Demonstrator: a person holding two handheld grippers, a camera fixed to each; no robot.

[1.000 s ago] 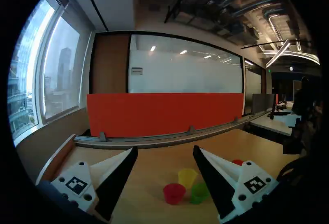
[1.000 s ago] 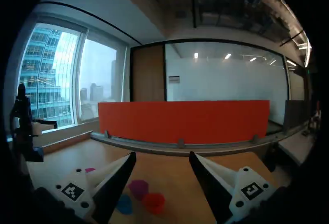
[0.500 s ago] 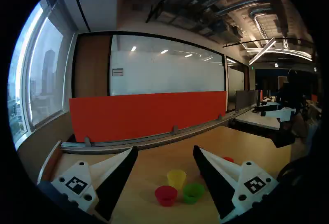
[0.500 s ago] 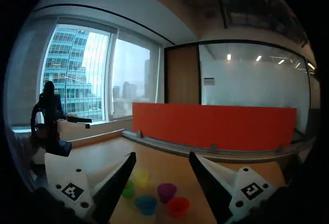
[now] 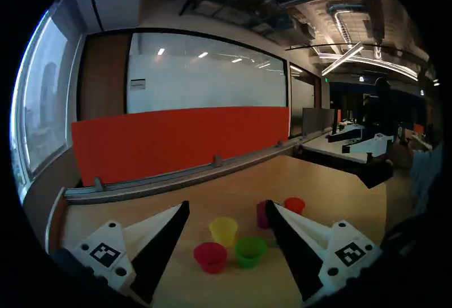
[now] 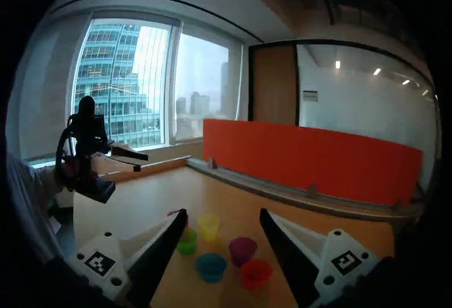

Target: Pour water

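Several small plastic cups stand grouped on the wooden table (image 5: 333,195). In the left gripper view, a yellow cup (image 5: 223,230), a red cup (image 5: 210,256) and a green cup (image 5: 250,250) sit between the fingers of my open left gripper (image 5: 226,204). A purple cup (image 5: 261,213) and an orange-red cup (image 5: 294,204) stand by its right finger, which partly hides the purple one. In the right gripper view, my open right gripper (image 6: 222,212) frames the green cup (image 6: 187,240), yellow cup (image 6: 208,226), purple cup (image 6: 242,250), a blue cup (image 6: 211,266) and the orange-red cup (image 6: 255,273). Both grippers hold nothing.
An orange divider panel (image 5: 175,138) on a metal rail (image 5: 186,177) closes the table's far side. Large windows (image 6: 130,82) lie to the left. The left gripper (image 6: 90,161) appears at the left of the right gripper view, with a sleeve (image 6: 25,195) behind it. Other desks (image 5: 350,144) stand at the right.
The left gripper view has swung right, bringing the purple and orange-red cups into sight. The right gripper view has swung left, so more cups and the other gripper show. Both stayed open.
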